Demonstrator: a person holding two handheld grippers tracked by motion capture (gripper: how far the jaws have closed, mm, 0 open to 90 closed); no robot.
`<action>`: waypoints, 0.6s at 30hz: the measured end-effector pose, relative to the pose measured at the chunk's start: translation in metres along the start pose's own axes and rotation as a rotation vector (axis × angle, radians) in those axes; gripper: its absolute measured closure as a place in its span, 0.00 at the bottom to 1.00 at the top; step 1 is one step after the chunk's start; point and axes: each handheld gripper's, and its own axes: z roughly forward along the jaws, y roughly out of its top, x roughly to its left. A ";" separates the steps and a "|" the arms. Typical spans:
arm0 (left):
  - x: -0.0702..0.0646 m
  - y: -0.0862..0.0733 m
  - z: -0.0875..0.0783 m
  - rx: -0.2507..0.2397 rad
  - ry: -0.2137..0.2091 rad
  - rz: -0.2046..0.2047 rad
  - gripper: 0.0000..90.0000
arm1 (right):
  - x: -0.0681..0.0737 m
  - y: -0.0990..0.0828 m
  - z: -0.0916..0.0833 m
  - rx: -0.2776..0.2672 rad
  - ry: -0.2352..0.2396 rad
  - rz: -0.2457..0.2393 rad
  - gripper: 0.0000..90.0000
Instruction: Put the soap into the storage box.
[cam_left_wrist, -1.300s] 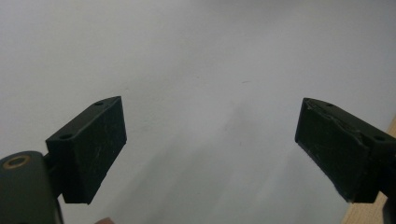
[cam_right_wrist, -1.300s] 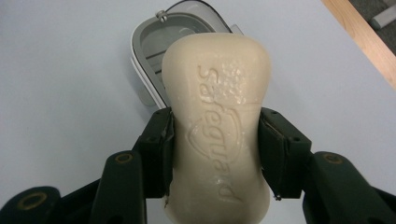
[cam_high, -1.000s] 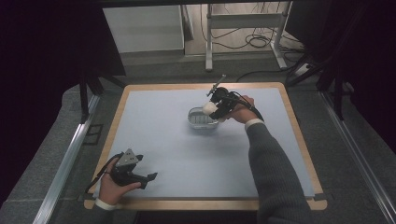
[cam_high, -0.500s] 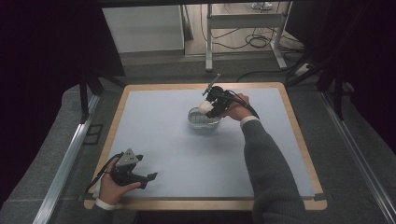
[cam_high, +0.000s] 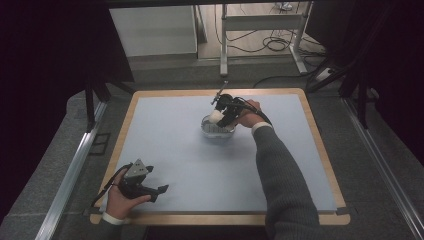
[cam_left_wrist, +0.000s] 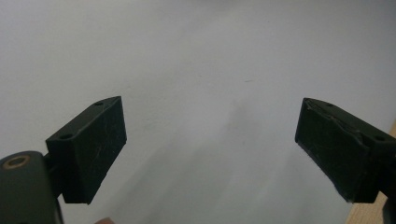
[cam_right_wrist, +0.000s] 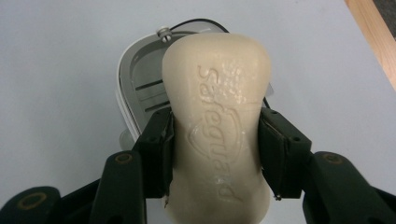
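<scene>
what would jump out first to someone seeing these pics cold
The cream soap bar stamped "Safeguard", clamped at its waist between the right gripper's jaws, hangs just above a soap dish near the far middle of the pale blue mat. Next, the left gripper rests open by the mat's near left corner, holding nothing.

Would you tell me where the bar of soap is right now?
The bar of soap is clamped between the right gripper's fingers, directly over the soap dish at the table's far centre.
</scene>
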 end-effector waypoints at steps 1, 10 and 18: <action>0.000 0.000 0.000 0.001 0.001 0.001 0.10 | 0.001 0.002 0.003 -0.002 0.003 -0.012 0.55; 0.001 -0.001 0.000 -0.002 -0.001 -0.008 0.10 | 0.001 0.003 0.016 0.034 0.002 -0.017 0.54; 0.000 0.000 0.001 -0.001 -0.001 -0.001 0.10 | -0.001 0.000 0.011 -0.021 0.005 0.056 0.47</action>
